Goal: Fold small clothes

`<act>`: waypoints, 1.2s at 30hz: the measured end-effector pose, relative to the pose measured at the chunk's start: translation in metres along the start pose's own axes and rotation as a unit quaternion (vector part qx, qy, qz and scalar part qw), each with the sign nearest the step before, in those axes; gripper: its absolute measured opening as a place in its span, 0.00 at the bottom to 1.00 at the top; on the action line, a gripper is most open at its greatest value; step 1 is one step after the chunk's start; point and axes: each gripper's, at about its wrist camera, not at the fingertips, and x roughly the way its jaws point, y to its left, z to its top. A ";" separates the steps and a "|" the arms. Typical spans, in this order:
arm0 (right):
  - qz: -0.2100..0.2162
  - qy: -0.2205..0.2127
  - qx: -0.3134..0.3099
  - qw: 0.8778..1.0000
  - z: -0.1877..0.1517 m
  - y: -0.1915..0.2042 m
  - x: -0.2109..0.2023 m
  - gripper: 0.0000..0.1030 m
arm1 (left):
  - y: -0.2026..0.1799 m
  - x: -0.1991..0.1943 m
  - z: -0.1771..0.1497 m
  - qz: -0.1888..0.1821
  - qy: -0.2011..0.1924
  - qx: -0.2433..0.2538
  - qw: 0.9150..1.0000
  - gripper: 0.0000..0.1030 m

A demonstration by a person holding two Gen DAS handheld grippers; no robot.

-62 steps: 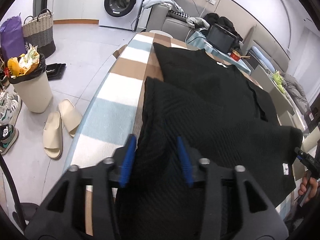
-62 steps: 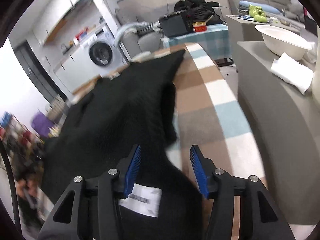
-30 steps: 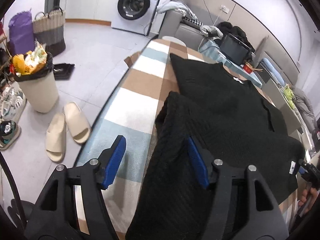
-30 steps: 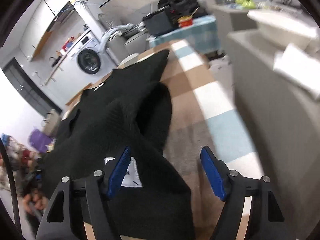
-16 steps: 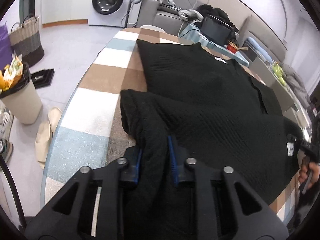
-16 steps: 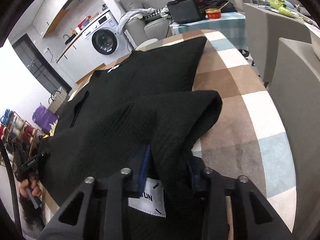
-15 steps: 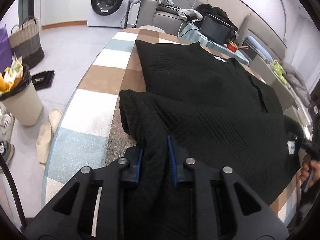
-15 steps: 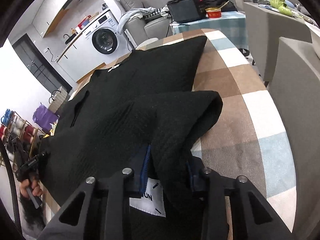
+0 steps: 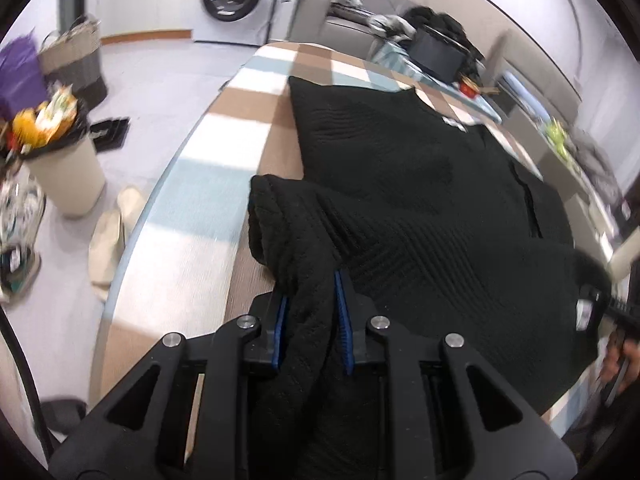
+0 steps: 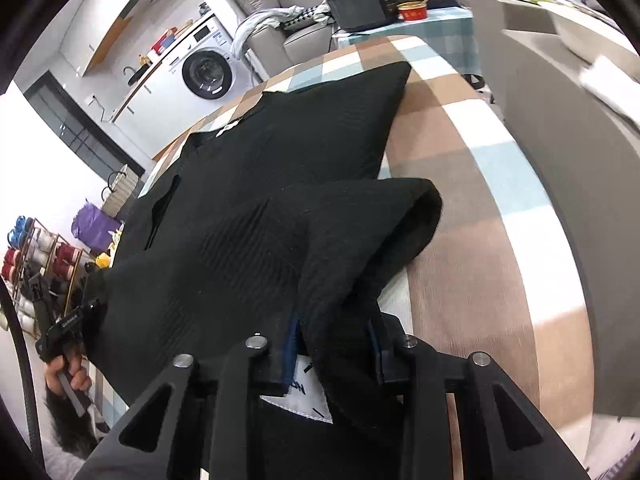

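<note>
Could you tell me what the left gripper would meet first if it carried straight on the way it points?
Probably the black sweater itself: the left gripper already pinches a bunched fold, with more knit directly ahead.

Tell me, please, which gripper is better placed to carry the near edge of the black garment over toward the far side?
Probably the left gripper: its pads clamp a thick bunch of the black garment. The right gripper also has cloth between its pads, but its jaws are opening, so its hold looks looser.
</note>
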 end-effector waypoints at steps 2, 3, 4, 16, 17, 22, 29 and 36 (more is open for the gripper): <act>-0.013 -0.020 0.005 1.000 0.002 -0.001 -0.004 0.41 | 0.000 -0.005 -0.003 0.002 -0.007 -0.009 1.000 0.18; -0.011 -0.024 0.017 1.000 0.005 -0.004 -0.006 0.41 | 0.001 -0.007 -0.002 0.003 -0.008 -0.014 1.000 0.19; -0.007 -0.024 0.024 0.999 0.007 -0.006 -0.006 0.42 | 0.001 -0.009 -0.001 0.005 -0.008 -0.020 1.000 0.20; 0.036 -0.082 -0.010 0.996 -0.017 -0.006 -0.058 0.57 | 0.009 -0.051 0.000 0.014 -0.032 -0.048 0.998 0.36; 0.046 -0.083 -0.019 0.995 -0.017 -0.002 -0.060 0.57 | 0.008 -0.052 0.000 0.012 -0.032 -0.047 0.998 0.36; 0.038 -0.075 -0.074 0.994 -0.010 0.019 -0.051 0.57 | 0.005 -0.061 -0.005 0.010 -0.041 -0.044 0.998 0.36; 0.014 -0.065 -0.061 0.996 -0.006 0.001 -0.033 0.05 | 0.004 -0.068 -0.014 0.008 -0.041 -0.037 0.998 0.36; 0.022 -0.144 -0.042 0.988 -0.006 -0.003 -0.079 0.05 | 0.003 -0.067 -0.020 0.012 -0.036 -0.022 0.999 0.36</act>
